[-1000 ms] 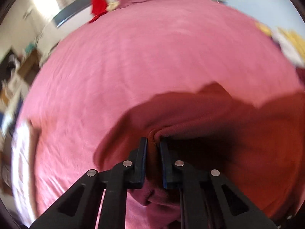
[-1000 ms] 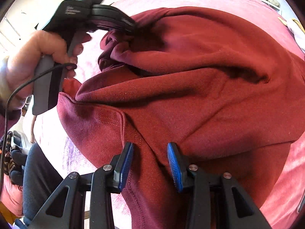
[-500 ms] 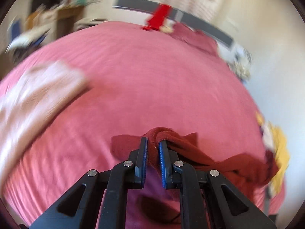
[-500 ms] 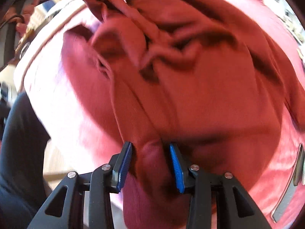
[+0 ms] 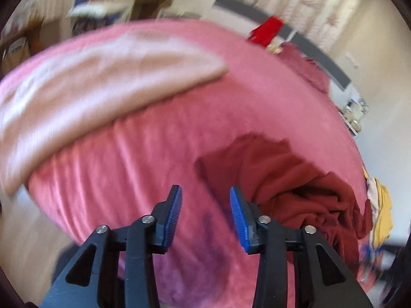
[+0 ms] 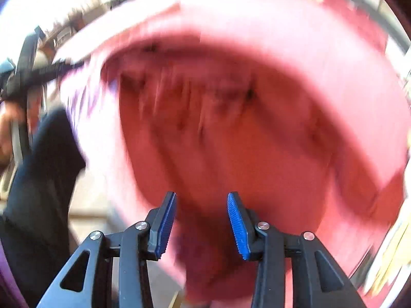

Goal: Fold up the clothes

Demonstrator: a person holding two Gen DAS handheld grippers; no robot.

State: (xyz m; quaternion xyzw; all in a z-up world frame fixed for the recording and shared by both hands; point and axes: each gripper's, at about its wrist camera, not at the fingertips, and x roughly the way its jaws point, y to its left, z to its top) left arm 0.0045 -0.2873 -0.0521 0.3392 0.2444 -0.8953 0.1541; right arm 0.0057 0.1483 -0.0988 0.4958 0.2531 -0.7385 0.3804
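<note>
A dark red sweatshirt lies crumpled on the pink bedspread, to the right of my left gripper. The left gripper is open and empty, with bedspread between its blue pads. In the right wrist view the same sweatshirt is a heavy blur filling the middle. My right gripper is open just in front of it, and the blur hides whether cloth lies between its pads. The other gripper shows at the left edge in a hand.
A pale pink folded cloth lies on the bed's left part. A red garment hangs by the far rail, and yellow and white clothes lie at the right edge. The person's dark trousers stand by the bed's near edge.
My left gripper has opened and let go of the sweatshirt, which now lies on the bed. Both cameras are swinging fast. The right gripper has stayed open.
</note>
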